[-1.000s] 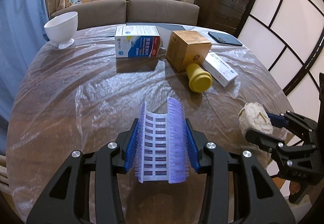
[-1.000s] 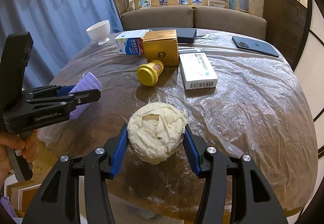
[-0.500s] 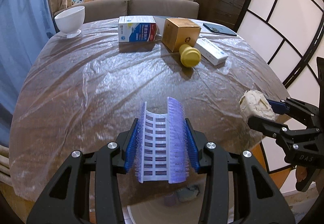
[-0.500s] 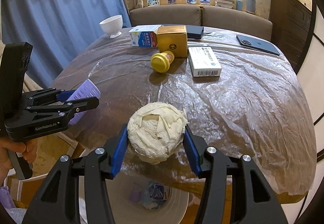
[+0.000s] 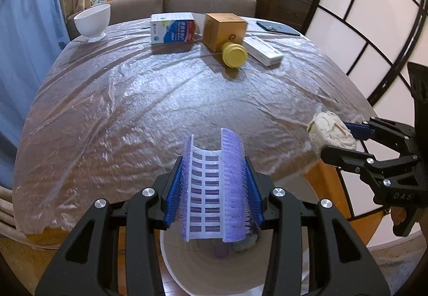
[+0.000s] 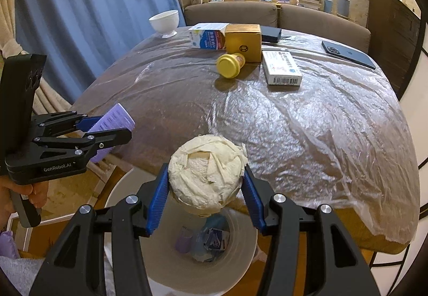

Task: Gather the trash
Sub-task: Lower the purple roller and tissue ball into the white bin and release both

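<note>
A cream crumpled paper wad (image 6: 206, 183) and a purple bristled curler (image 5: 214, 189) hang above the white bin (image 6: 160, 264), which holds scraps.

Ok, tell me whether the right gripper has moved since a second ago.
Yes. The right gripper, shut on the paper wad, has drawn back from over the table to above the trash bin.

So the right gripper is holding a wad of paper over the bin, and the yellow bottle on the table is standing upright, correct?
Not quite: the yellow bottle lies on its side beside the brown box, as the right wrist view shows. The right gripper does hold the wad of paper over the bin.
</note>
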The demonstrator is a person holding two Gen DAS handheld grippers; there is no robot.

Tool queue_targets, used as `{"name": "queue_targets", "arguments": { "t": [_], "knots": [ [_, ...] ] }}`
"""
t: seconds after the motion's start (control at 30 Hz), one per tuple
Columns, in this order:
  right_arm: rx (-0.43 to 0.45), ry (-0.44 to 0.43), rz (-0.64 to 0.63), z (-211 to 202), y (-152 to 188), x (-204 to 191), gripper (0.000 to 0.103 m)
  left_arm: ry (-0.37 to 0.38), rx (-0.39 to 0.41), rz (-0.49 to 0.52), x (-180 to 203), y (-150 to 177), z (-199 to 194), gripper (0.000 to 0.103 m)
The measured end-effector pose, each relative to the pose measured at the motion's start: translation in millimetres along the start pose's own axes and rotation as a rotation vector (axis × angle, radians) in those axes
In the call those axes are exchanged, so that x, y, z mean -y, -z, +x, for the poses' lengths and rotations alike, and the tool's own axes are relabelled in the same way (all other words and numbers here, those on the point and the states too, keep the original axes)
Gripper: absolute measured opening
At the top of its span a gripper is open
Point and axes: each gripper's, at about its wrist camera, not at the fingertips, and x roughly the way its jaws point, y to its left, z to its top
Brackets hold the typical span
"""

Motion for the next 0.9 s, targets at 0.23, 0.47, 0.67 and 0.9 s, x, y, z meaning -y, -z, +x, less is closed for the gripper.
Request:
{"name": "queue_targets", "arguments": {
  "t": [0.23, 0.47, 0.67, 0.9],
  "knots": [
    [-0.024, -0.025, -0.007, -3.8, 11.4, -3.6, 0.051, 0.011, -0.011, 0.015, 9.3, 14.0, -7.5, 0.044],
    [-0.043, -0.054, -0.017, -6.6, 20.9, -8.2, 0.051, 0.039, -0.02, 0.037, 17.5, 25.1, -14.8, 0.044],
    [-0.066, -0.073, -0.03, -6.7, 31.5, -12.3, 0.051, 0.062, -0.049, 0.049, 24.9, 38.7, -13.9, 0.044],
    [-0.108, -0.089, -0.05, -2.3, 46.5, -15.6, 0.051, 0.058, -0.089, 0.071, 34.5, 52.3, -6.2, 0.044]
  ]
}}
